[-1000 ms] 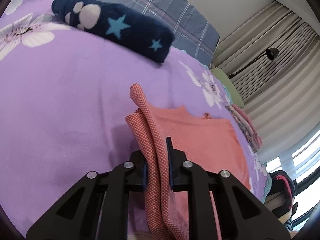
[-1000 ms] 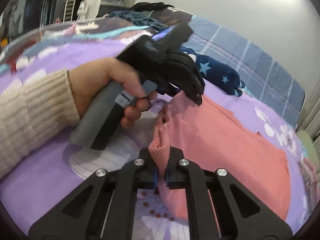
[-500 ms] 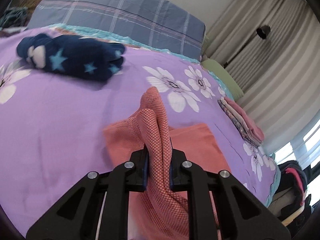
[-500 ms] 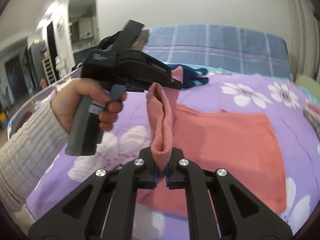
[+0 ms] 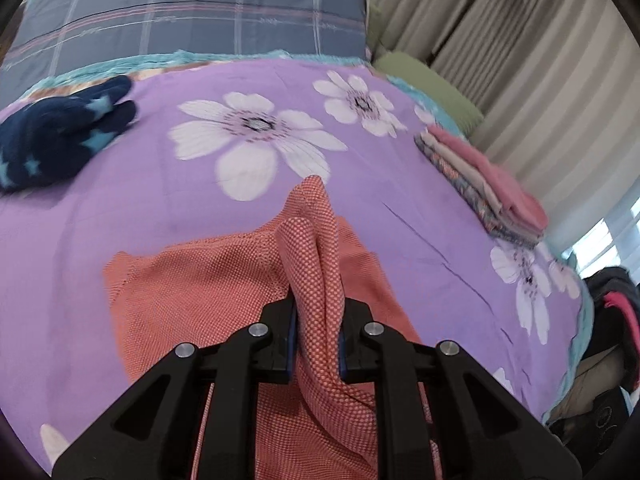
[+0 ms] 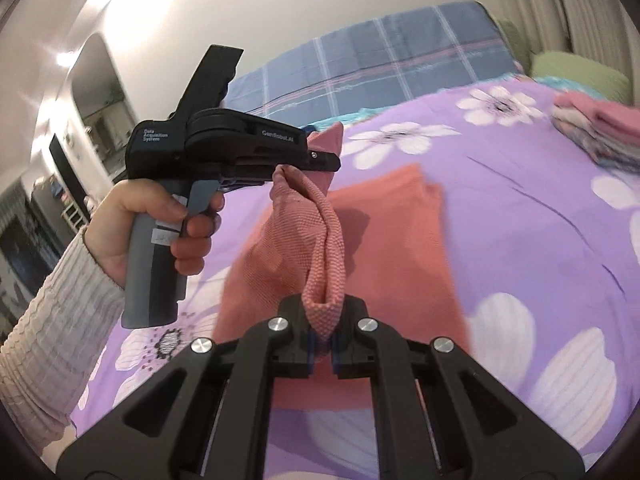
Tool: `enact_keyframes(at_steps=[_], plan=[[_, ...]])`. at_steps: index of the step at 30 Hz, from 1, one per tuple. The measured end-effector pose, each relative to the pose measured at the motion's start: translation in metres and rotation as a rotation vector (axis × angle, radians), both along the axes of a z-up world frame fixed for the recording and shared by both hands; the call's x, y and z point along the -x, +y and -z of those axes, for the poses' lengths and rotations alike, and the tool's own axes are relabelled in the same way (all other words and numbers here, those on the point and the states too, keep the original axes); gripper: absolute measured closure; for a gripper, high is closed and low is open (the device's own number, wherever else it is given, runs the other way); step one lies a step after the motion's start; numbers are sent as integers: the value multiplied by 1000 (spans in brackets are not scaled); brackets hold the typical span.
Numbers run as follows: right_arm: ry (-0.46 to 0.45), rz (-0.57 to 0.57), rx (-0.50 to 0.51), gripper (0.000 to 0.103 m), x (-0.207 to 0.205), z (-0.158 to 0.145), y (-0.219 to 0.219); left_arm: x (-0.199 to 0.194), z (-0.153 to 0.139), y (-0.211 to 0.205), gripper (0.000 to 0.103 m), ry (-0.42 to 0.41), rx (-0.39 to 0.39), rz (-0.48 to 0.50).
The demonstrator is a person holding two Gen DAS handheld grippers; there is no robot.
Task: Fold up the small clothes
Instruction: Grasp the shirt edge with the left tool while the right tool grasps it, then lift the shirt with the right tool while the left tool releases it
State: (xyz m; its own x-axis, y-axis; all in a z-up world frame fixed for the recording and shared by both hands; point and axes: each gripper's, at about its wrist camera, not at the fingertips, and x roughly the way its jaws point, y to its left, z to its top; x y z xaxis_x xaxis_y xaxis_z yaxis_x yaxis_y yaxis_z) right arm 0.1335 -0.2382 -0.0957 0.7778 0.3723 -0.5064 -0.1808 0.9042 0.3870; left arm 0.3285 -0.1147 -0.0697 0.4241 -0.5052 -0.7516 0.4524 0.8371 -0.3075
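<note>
On the purple floral bedspread (image 5: pixel 120 208), far left: navy star-print fleece bundle (image 5: pixel 56 136), well apart from the work. Left gripper (image 5: pixel 318 332) fingers clamped tight on a bunched fold of the coral knit garment (image 5: pixel 192 288); rest of it lies flat on the bed. Right gripper (image 6: pixel 322 342) likewise closed on another pinched fold, lifted off the bed, cloth strung up between the two. Far right near the bed edge: stack of folded clothes (image 5: pixel 488 184), pink on top.
</note>
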Motion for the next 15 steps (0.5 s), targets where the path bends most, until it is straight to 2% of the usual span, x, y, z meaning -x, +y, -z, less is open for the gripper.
enact_keyframes(at_steps=[8,15], plan=[[92,59,-69,98,1,31,-41,0,23,-55,89,4,-103,28],[118,49,-101,98,0,40,-46,4,30,-76,87,-42,-213,31]])
